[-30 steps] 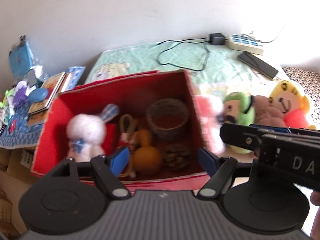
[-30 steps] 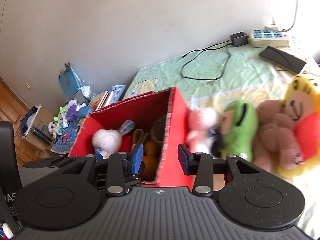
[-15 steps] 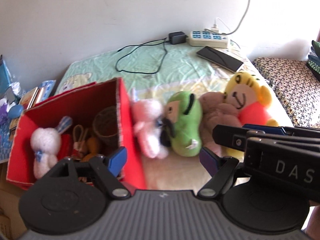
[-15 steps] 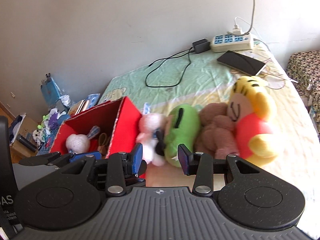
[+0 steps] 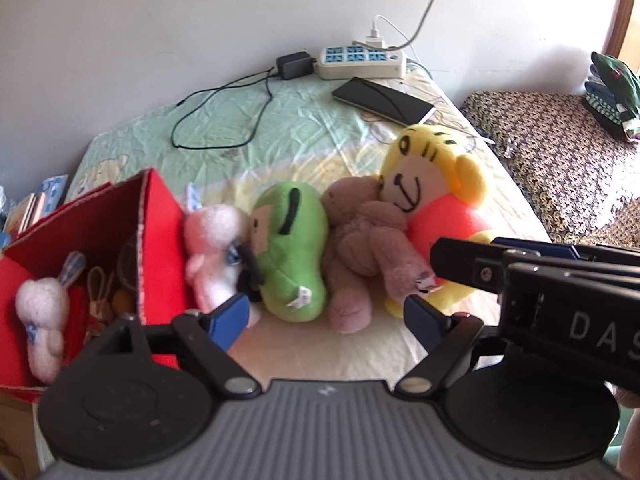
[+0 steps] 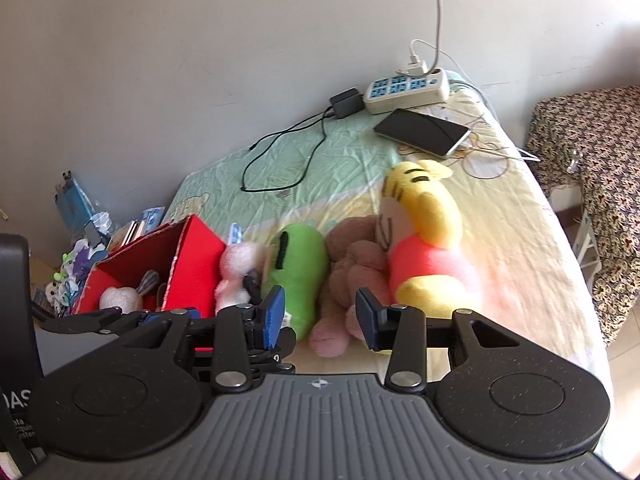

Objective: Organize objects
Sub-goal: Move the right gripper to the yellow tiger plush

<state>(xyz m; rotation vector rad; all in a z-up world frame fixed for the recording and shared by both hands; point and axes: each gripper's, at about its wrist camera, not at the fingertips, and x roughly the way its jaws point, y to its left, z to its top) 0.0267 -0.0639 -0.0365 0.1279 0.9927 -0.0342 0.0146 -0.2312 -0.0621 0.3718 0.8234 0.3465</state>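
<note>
A red box stands at the left of the bed and holds a white plush rabbit and small items. To its right lie a pink plush, a green plush, a brown bear and a yellow tiger plush. My left gripper is open and empty, in front of the green plush and bear. My right gripper is open and empty, in front of the bear.
A power strip, a black adapter with cable, and a dark phone lie at the back of the bed. Clutter and books sit left of the box. A patterned seat stands right.
Both grippers have swung right, from facing the red box to facing the row of plush toys. Both stay open and empty.
</note>
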